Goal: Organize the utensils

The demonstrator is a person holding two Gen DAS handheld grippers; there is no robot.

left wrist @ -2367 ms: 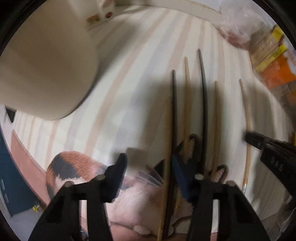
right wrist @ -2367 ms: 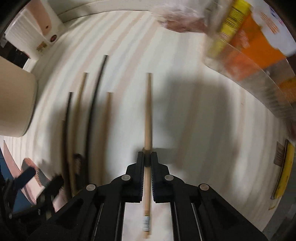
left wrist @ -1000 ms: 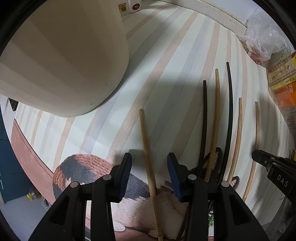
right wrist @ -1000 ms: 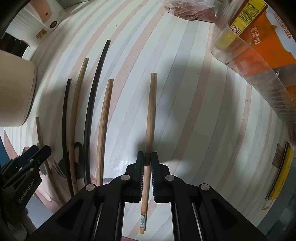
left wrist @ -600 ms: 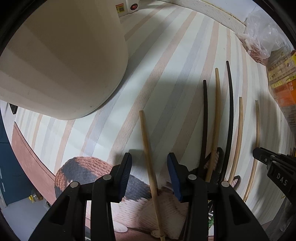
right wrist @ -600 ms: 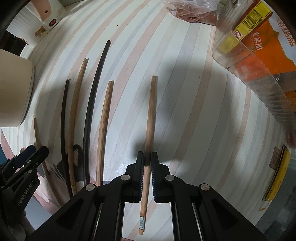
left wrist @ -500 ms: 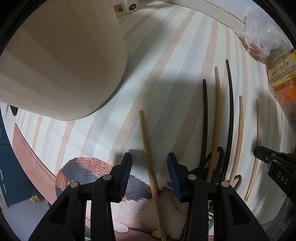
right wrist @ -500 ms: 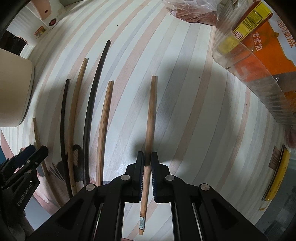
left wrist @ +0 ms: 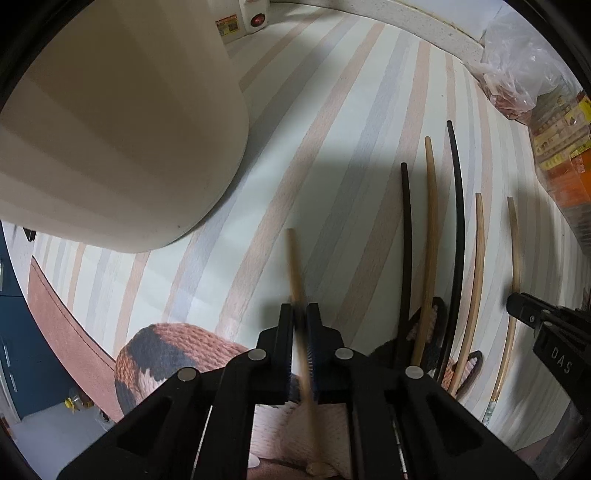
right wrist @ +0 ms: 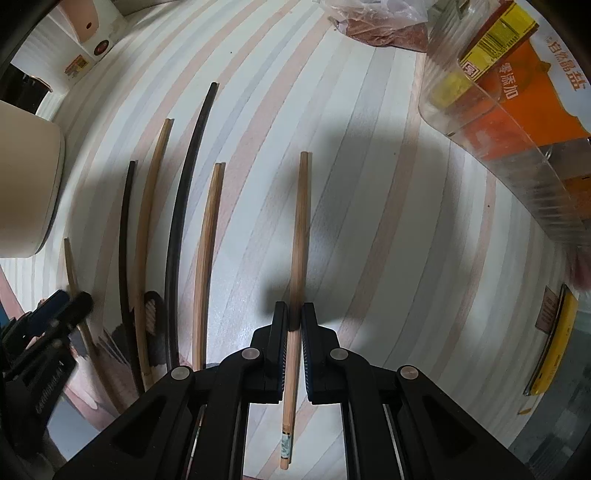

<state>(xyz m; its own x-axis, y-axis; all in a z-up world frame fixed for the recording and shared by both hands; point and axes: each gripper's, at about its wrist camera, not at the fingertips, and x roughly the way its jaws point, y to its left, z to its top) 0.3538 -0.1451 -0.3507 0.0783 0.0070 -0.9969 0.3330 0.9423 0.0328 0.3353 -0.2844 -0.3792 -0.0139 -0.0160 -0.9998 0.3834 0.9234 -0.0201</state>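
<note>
Chopsticks: my left gripper (left wrist: pixel 300 314) is clamped on a wooden chopstick (left wrist: pixel 293 258) lying apart from the row, my right gripper (right wrist: pixel 294 314) pinches the outermost wooden one (right wrist: pixel 300 221) on the striped table (right wrist: pixel 369 221). Four more lie between (two black, two wood). Lift level, then pair by colour.

Pastel-striped tabletop (left wrist: pixel 332 155) beside a pale rounded wall edge (left wrist: pixel 406 33)
</note>
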